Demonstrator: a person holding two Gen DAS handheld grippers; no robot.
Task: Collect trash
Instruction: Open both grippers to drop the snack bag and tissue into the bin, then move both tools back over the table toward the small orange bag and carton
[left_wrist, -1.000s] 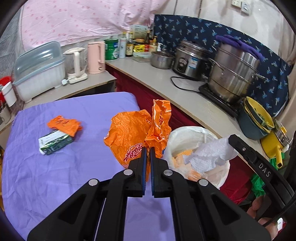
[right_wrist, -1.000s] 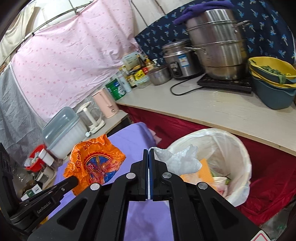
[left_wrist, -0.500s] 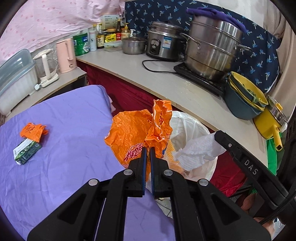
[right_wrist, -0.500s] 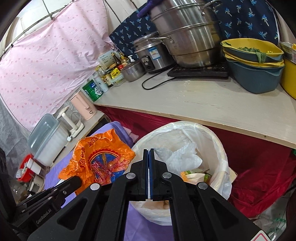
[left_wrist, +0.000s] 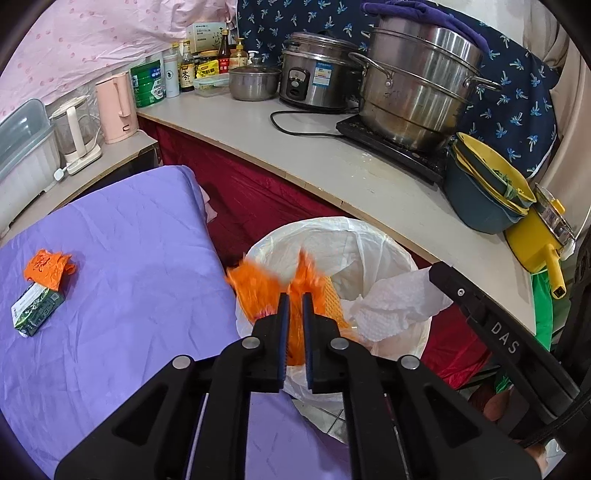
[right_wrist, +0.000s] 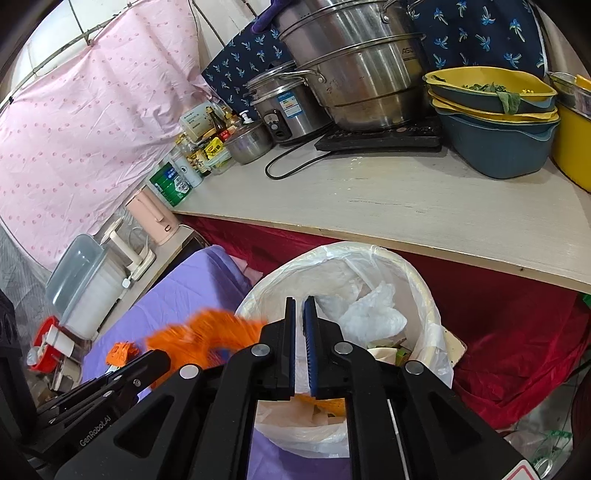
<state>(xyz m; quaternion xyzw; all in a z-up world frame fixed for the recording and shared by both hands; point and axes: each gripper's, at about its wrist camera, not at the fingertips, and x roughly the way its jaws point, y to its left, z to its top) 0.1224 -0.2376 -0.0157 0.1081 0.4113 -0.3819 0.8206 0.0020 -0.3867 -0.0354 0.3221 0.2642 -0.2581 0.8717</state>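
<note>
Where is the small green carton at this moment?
In the left wrist view, the green carton lies at the far left on the purple cloth, touching a crumpled orange wrapper and well apart from the lined trash bin.

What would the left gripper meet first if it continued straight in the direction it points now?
Most likely the orange bag, blurred and dropping just ahead of the left gripper, whose jaws are opening. Behind it lies the open bin with a white liner. Depth is unclear, so the bag may already be below that line.
</note>
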